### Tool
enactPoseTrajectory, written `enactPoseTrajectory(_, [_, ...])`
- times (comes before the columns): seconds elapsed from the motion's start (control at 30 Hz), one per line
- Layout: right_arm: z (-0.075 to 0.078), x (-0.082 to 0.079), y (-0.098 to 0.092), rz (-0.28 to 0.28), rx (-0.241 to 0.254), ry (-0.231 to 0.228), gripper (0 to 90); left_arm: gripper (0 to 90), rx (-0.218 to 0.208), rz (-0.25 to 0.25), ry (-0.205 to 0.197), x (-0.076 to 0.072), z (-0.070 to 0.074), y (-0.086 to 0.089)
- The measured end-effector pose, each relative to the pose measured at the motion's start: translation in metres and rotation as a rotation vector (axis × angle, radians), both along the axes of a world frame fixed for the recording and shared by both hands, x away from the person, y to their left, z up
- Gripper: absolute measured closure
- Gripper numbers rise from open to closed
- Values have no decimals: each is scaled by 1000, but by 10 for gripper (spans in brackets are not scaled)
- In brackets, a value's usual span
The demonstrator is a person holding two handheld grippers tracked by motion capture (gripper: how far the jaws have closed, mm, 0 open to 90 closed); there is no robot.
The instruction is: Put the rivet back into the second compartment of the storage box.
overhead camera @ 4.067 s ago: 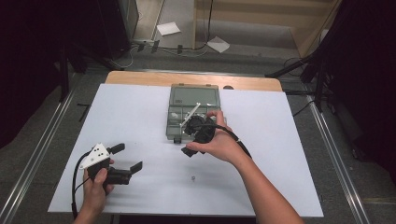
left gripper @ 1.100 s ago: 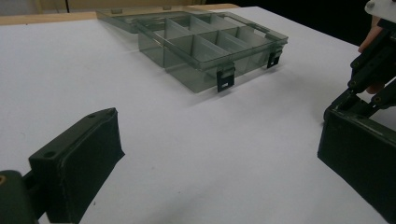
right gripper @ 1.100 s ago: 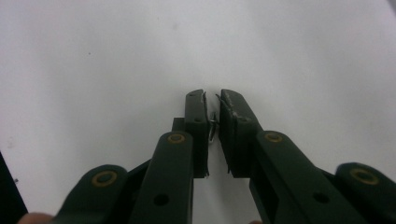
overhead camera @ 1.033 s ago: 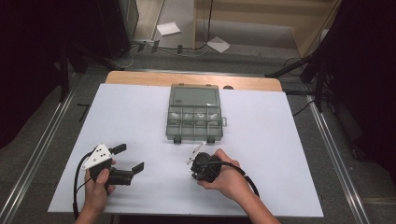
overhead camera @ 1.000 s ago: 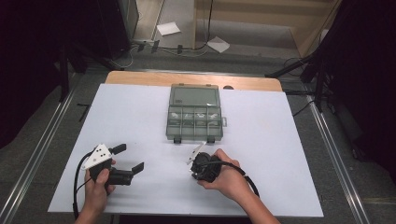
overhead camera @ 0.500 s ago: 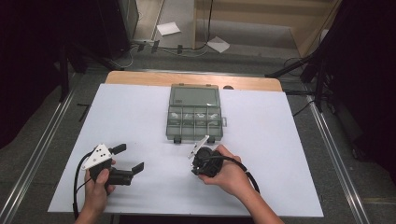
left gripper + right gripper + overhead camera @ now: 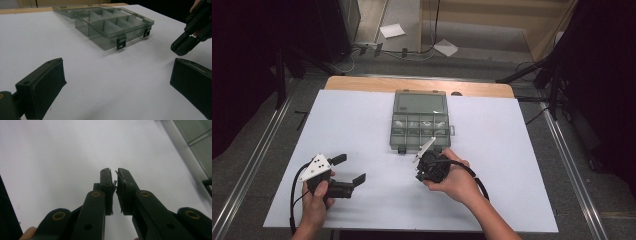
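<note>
**Inspector:** Start at the near edge. What's the condition of the left gripper [image 7: 349, 168]?

**Assistant:** It is held by the left hand [image 7: 315, 202] close to the near left corner of the white sheet [image 7: 362, 120]. The jaws stand wide apart with nothing between them, only bare sheet.

**Inspector:** And the right gripper [image 7: 113, 173]?

**Assistant:** It is in the right hand [image 7: 457, 182], near the middle of the sheet's near edge. The jaws are drawn together, leaving only a thin slit. A small dark sliver shows in that slit in the right gripper view. I cannot tell what it is, or whether it is pinched. The tips are raised off the sheet.

**Inspector:** Where is the compartment box [image 7: 393, 134]?

**Assistant:** Just beyond the right gripper and clear of it, in the middle of the sheet towards the far edge. It is grey and see-through, and the lid [image 7: 421, 104] lies open flat on the far side. Two dark latches [image 7: 121, 42] hang on the near wall. Small white pieces [image 7: 400, 124] sit in several compartments, too small to identify.

**Inspector:** And beyond that?

**Assistant:** A strip of wooden tabletop [image 7: 362, 83] along the far edge.
</note>
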State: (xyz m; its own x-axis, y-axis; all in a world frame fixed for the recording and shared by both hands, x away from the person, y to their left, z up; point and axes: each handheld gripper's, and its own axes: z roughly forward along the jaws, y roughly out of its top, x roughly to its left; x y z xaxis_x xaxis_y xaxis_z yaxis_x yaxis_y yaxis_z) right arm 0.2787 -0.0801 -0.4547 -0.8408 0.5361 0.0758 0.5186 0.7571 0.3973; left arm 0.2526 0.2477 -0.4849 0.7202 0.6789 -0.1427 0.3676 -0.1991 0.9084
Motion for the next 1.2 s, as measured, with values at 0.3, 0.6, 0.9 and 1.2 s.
enactPoseTrajectory(0.3, [8,7,0,-8,6,-2,846,0,-1,0,2,0,0,0])
enactPoseTrajectory(0.6, [15,15,-2,-18,12,-5,846,0,1,2,3,0,0,1])
enactPoseTrajectory(0.9, [22,24,-2,-23,18,-10,847,0,1,1,3,0,0,1])
enactPoseTrajectory(1.2, [29,33,-2,-30,25,-16,847,0,-1,2,0,0,0,1])
